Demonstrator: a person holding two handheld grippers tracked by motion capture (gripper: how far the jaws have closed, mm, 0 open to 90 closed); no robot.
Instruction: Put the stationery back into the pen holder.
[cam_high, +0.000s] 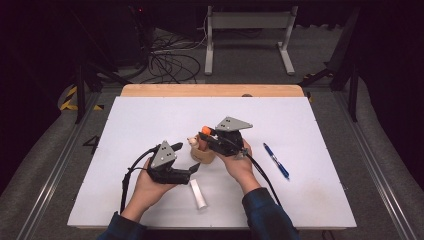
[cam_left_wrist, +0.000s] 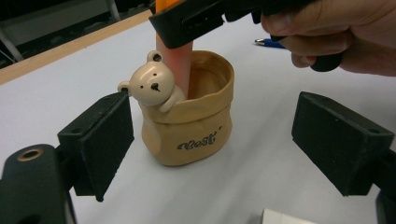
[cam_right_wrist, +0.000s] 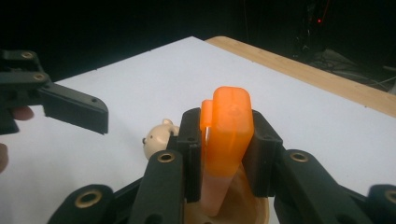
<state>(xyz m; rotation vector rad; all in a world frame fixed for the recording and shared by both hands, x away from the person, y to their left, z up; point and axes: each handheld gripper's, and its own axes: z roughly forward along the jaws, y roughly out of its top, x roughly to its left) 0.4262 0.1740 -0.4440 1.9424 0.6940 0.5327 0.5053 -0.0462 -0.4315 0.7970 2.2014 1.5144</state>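
A tan sack-shaped holder (cam_left_wrist: 189, 126) with a small bear figure (cam_left_wrist: 150, 87) on its rim stands at the middle of the white table. My right gripper (cam_right_wrist: 227, 140) is shut on an orange marker (cam_right_wrist: 227, 135) by its cap, and the marker's pale barrel (cam_left_wrist: 175, 65) reaches down inside the holder (cam_high: 202, 154). My left gripper (cam_left_wrist: 210, 140) is open, its jaws standing apart on either side of the holder without touching it. In the high view the left gripper (cam_high: 194, 170) sits just left of the holder, the right gripper (cam_high: 206, 135) above it.
A blue pen (cam_high: 276, 160) lies on the table right of my right hand. A white cylinder (cam_high: 198, 193) lies near the front edge between my forearms. The wooden table edge (cam_high: 212, 90) runs along the back, with cables and a metal stand on the floor beyond.
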